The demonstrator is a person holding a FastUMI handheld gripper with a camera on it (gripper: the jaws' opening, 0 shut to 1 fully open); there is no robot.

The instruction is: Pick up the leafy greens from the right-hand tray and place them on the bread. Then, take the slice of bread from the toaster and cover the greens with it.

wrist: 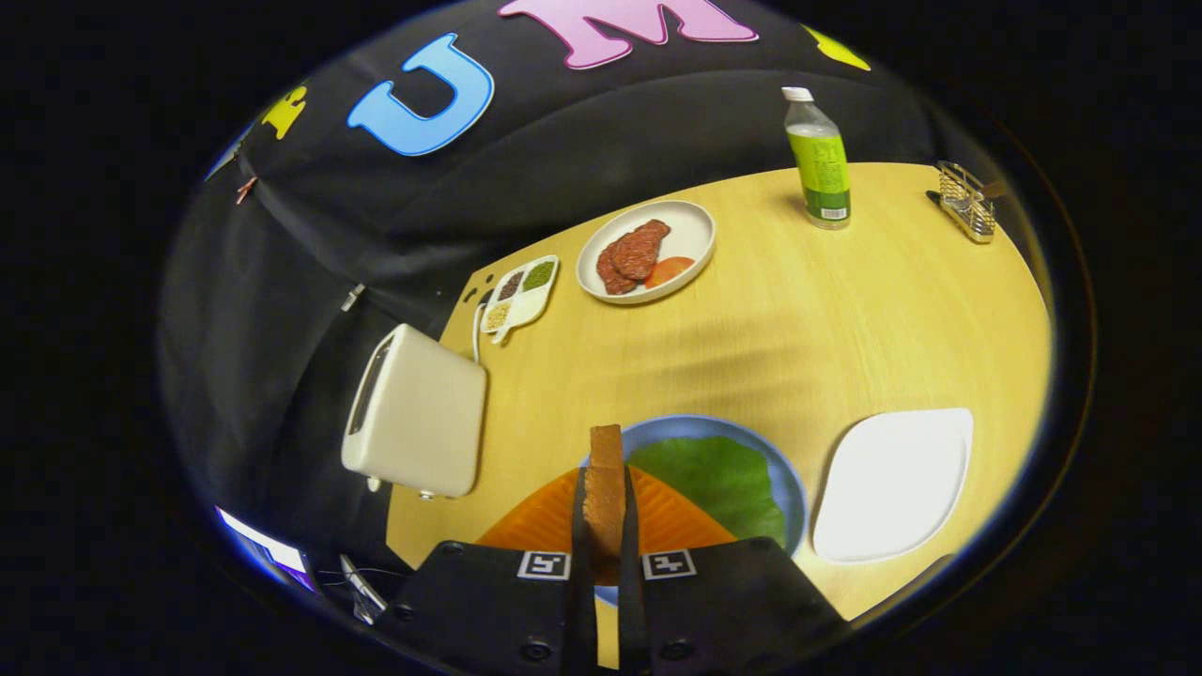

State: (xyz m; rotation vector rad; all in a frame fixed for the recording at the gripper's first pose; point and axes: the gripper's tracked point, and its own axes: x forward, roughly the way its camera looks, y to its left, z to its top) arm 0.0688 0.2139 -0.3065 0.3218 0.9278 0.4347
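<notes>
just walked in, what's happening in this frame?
A person's handheld gripper is shut on a slice of bread, held edge-on between the fingers above the blue plate. The leafy greens already lie on that plate, so the covering step looks near. The toaster stands beside the plate, and the white tray sits on the plate's other side. Whether bread lies under the greens, I can't tell.

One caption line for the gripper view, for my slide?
Gripper shut on bread slice, above greens on blue plate.
</notes>
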